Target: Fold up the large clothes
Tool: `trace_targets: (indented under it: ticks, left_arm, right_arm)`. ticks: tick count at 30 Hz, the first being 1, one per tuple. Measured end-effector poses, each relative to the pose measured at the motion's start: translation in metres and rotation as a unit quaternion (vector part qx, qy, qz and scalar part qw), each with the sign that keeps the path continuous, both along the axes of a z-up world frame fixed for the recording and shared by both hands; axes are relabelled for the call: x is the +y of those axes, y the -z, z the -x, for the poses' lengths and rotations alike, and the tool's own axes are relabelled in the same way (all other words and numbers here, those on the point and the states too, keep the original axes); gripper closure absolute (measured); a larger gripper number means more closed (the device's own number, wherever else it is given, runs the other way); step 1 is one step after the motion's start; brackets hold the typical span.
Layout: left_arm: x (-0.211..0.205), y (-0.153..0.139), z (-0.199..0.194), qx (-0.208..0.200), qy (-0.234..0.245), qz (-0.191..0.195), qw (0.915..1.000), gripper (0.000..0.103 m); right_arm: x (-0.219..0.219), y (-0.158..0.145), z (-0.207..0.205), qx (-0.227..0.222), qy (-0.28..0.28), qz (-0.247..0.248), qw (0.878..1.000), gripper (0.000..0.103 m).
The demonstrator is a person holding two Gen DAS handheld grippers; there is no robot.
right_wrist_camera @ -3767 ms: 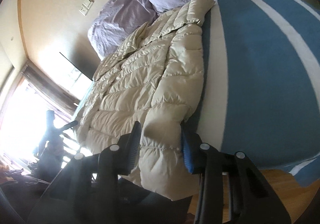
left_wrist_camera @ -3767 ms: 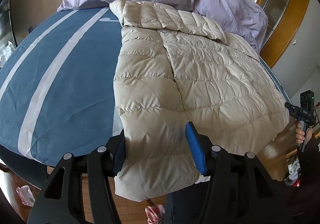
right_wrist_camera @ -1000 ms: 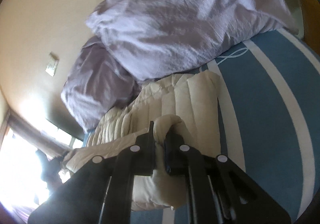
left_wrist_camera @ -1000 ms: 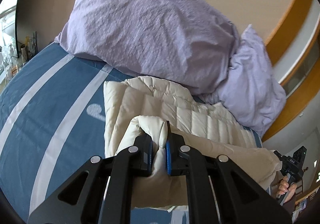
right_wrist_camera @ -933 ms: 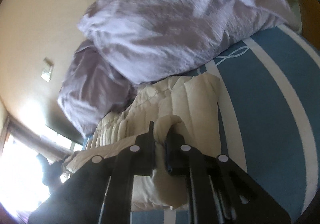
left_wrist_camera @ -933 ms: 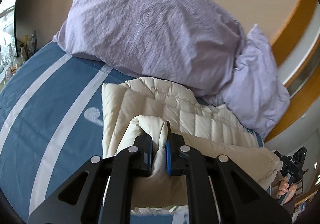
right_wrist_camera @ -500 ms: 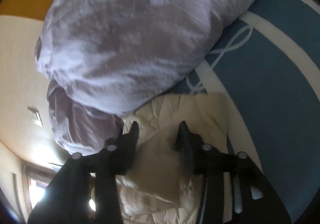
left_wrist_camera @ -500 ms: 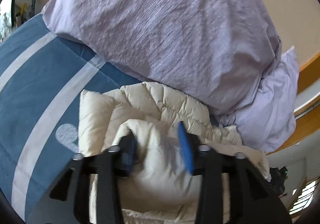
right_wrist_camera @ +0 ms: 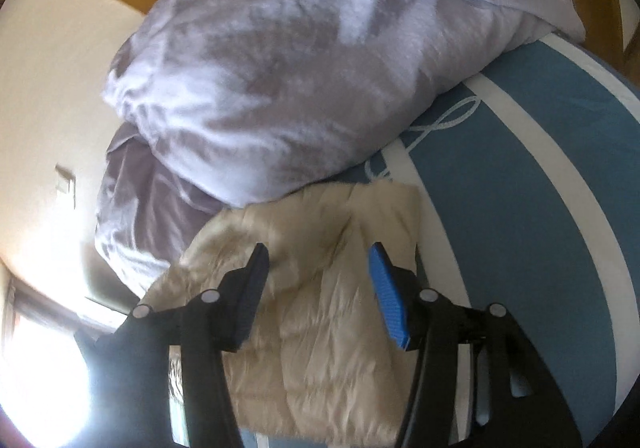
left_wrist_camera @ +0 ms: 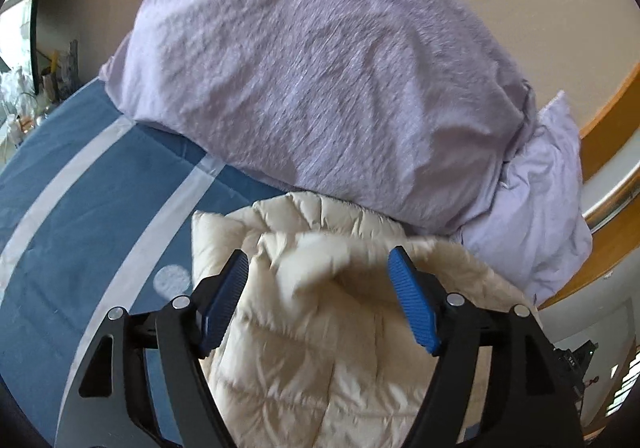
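A cream quilted puffer jacket lies folded over on itself on the blue striped bed, its far edge against the pillows. It also shows in the right wrist view. My left gripper is open and empty, its blue pads either side of the jacket's folded-over hem, just above it. My right gripper is open and empty too, over the jacket's other corner.
A large lilac pillow fills the head of the bed, with a second one to its right. The blue and white striped cover stretches left. A wooden frame stands at right. Bright window light lies low left in the right wrist view.
Both grippers carried the jacket's hem up toward the pillows while shut on it, then opened and let it drop. The hem now lies on the jacket's upper part.
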State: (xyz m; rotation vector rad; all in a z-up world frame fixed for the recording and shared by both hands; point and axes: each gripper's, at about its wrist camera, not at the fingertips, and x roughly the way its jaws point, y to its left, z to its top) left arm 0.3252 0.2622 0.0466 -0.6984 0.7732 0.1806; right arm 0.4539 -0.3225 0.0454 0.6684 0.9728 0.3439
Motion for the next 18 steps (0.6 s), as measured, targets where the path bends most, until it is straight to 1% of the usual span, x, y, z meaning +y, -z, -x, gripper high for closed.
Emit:
trace_targets:
  ticks: [3,5,8,10,13,18]
  left_arm:
    - [-0.004,-0.004,0.02,-0.005,0.004,-0.001,1.0,0.027]
    - [-0.009,-0.005,0.032,-0.003,0.009,-0.009,0.9999,0.027]
    - [-0.017,-0.002,0.043,0.004,0.018,-0.019,0.9997,0.027]
    - [-0.026,0.001,0.046,0.008,0.026,-0.033,0.9991,0.027]
    - [-0.043,0.001,0.045,0.009,0.042,-0.068,0.9967,0.027]
    - [-0.07,0.006,0.032,0.014,0.054,-0.126,0.9905,0.027]
  right_arm:
    - [0.005,-0.009,0.019,-0.01,-0.008,0.006,1.0,0.05]
    - [0.005,-0.014,0.03,-0.016,-0.015,0.015,1.0,0.05]
    - [0.012,-0.018,0.043,-0.024,-0.026,0.032,0.999,0.05]
    - [0.02,-0.019,0.046,-0.026,-0.034,0.041,0.998,0.049]
    - [0.036,-0.018,0.05,-0.033,-0.048,0.07,0.996,0.047]
    - [0.069,-0.014,0.048,-0.058,-0.077,0.141,0.985,0.045]
